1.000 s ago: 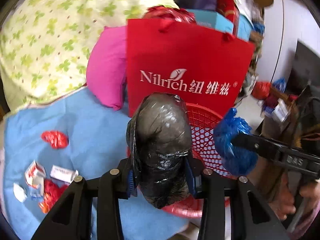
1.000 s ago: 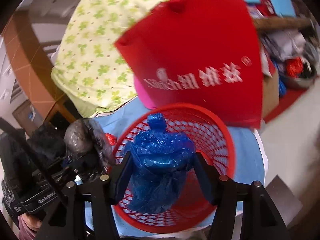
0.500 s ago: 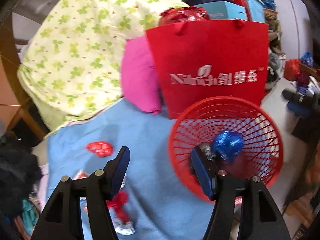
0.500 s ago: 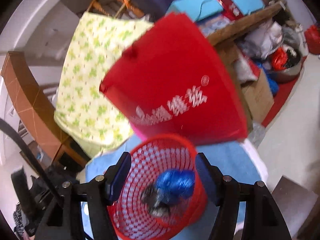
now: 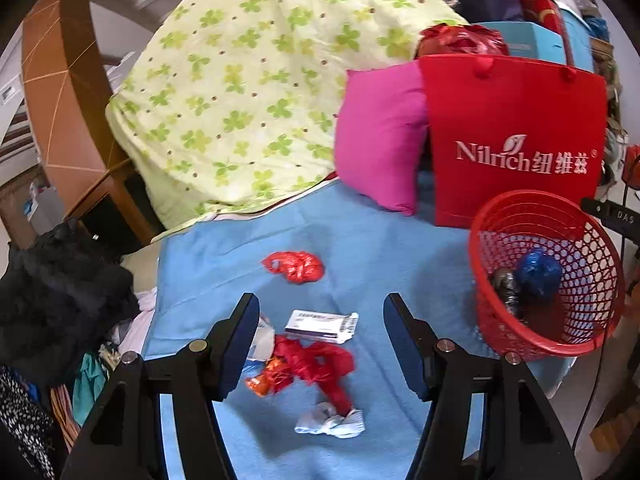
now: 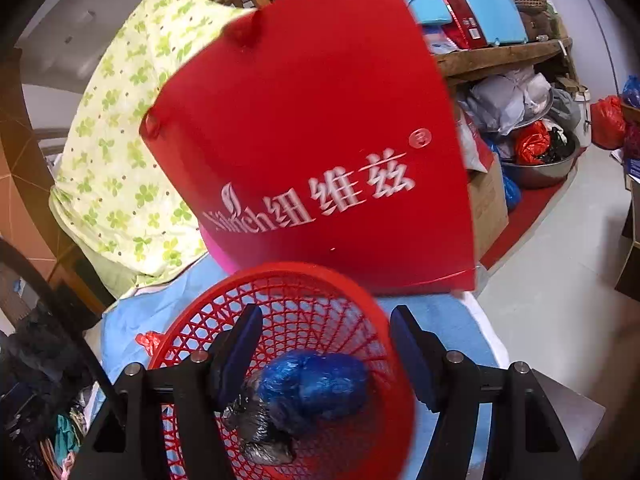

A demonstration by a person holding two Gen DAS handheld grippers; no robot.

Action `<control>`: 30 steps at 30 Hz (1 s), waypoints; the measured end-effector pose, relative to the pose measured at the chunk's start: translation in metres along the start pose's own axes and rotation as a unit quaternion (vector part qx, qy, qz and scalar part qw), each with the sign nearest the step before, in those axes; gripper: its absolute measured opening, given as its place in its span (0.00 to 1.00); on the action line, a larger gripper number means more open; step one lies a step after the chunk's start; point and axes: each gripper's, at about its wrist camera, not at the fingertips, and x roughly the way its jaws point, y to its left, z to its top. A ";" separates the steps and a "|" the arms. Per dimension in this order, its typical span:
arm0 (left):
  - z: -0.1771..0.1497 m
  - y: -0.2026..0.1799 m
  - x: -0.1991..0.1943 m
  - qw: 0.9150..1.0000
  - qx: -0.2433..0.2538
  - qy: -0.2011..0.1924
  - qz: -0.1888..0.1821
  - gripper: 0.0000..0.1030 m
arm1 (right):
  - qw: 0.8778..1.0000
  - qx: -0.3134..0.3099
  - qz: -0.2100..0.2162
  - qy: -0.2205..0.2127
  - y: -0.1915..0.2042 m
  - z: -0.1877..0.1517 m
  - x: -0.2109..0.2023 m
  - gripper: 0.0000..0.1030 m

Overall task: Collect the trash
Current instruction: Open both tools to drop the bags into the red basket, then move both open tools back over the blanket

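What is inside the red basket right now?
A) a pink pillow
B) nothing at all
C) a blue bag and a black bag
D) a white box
C: the basket holds a blue bag and a black bag lying side by side at its bottom, seen in both wrist views.

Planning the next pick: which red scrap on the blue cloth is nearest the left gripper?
The flat red tangle between the left gripper fingers, beside the white box; the other red wad lies farther off.
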 end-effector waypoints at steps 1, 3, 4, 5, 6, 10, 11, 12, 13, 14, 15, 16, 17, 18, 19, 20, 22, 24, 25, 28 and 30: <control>-0.001 0.003 0.000 1.000 -0.003 0.001 0.002 0.64 | 1.000 -0.004 -0.007 0.001 0.005 -0.001 0.003 0.68; -0.004 0.010 0.001 1.000 -0.010 0.000 0.004 0.63 | 1.000 -0.018 -0.019 -0.007 0.013 -0.003 0.006 0.68; -0.005 0.012 0.001 1.000 -0.012 0.000 0.004 0.64 | 0.999 -0.027 -0.023 -0.009 0.019 -0.004 0.008 0.68; -0.006 0.012 0.001 1.000 -0.014 0.001 0.004 0.64 | 0.999 -0.031 -0.026 -0.007 0.023 -0.004 0.010 0.68; -0.007 0.014 0.001 1.000 -0.015 0.001 0.005 0.64 | 0.999 -0.038 -0.035 -0.010 0.026 -0.005 0.012 0.68; -0.010 0.020 0.004 1.000 -0.023 0.003 0.006 0.64 | 0.998 -0.043 -0.043 -0.011 0.034 -0.008 0.019 0.68; -0.011 0.021 0.004 1.000 -0.025 0.003 0.006 0.63 | 0.998 -0.042 -0.045 -0.009 0.034 -0.009 0.021 0.68; -0.012 0.022 0.004 1.000 -0.025 0.003 0.007 0.64 | 0.998 -0.040 -0.044 -0.007 0.034 -0.010 0.024 0.68; -0.013 0.023 0.004 1.000 -0.025 0.003 0.008 0.64 | 0.998 -0.036 -0.042 -0.006 0.035 -0.011 0.026 0.68; -0.013 0.023 0.005 1.000 -0.026 0.004 0.008 0.64 | 0.998 -0.036 -0.042 -0.006 0.036 -0.011 0.029 0.68; -0.014 0.024 0.005 1.000 -0.026 0.004 0.008 0.64 | 0.998 -0.040 -0.043 -0.008 0.039 -0.011 0.031 0.68; -0.015 0.025 0.005 1.000 -0.027 0.004 0.009 0.64 | 0.998 -0.045 -0.044 -0.010 0.042 -0.012 0.033 0.68; -0.015 0.026 0.006 1.000 -0.028 0.004 0.009 0.64 | 0.998 -0.048 -0.042 -0.013 0.045 -0.012 0.034 0.68; -0.016 0.027 0.006 1.000 -0.030 0.005 0.008 0.64 | 0.998 -0.052 -0.041 -0.015 0.049 -0.012 0.036 0.68; -0.016 0.027 0.006 0.999 -0.030 0.006 0.008 0.64 | 0.997 -0.057 -0.041 -0.018 0.052 -0.013 0.037 0.68; -0.017 0.028 0.007 0.999 -0.031 0.007 0.009 0.64 | 0.997 -0.059 -0.041 -0.021 0.053 -0.012 0.038 0.68; -0.019 0.031 0.008 0.999 -0.032 0.009 0.010 0.64 | 0.996 -0.068 -0.040 -0.030 0.057 -0.011 0.036 0.68; -0.021 0.035 0.009 0.999 -0.035 0.012 0.010 0.64 | 0.996 -0.069 -0.030 -0.040 0.056 -0.009 0.029 0.68; -0.023 0.037 0.009 0.999 -0.038 0.014 0.010 0.64 | 0.997 -0.064 -0.023 -0.043 0.054 -0.009 0.025 0.68; -0.031 0.047 0.011 0.999 -0.049 0.022 0.004 0.64 | 0.997 -0.052 0.000 -0.062 0.047 -0.006 0.006 0.68; -0.040 0.056 0.011 0.998 -0.058 0.028 0.001 0.64 | 0.996 -0.052 0.010 -0.075 0.046 -0.005 -0.010 0.68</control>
